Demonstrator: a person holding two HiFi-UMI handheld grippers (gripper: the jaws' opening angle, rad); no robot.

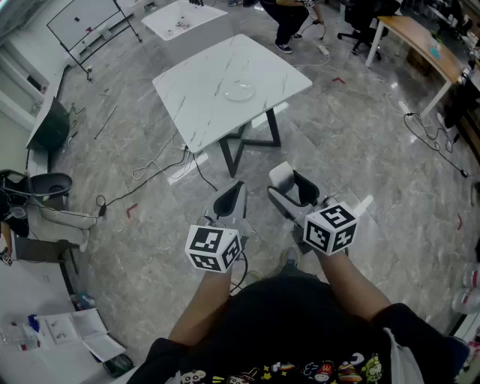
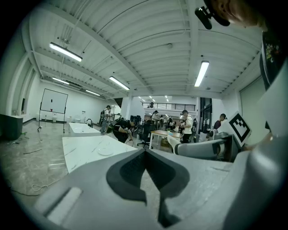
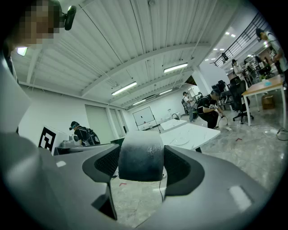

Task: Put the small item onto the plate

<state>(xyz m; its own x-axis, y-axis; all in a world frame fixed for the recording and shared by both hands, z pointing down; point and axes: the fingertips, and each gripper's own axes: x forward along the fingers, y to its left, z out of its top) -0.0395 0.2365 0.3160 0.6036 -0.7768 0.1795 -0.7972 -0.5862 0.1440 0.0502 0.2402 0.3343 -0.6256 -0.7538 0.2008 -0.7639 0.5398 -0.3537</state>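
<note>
A clear round plate (image 1: 238,91) lies on the white marble table (image 1: 202,105), well ahead of both grippers. My right gripper (image 1: 291,187) is held above the floor, short of the table, and is shut on a small whitish rounded item (image 1: 281,175). In the right gripper view the small item (image 3: 140,155) fills the gap between the dark pads, with the plate (image 3: 180,141) far beyond it. My left gripper (image 1: 231,196) hangs beside the right one, shut with nothing in it. In the left gripper view its jaws (image 2: 145,157) meet, and the plate (image 2: 106,151) shows on the table (image 2: 78,150).
The table stands on black legs (image 1: 238,146) over a grey stone floor. Cables (image 1: 150,169) trail across the floor at the left. A second white table (image 1: 180,19), a whiteboard (image 1: 86,19), a crouching person (image 1: 289,19) and a wooden desk (image 1: 420,37) lie beyond.
</note>
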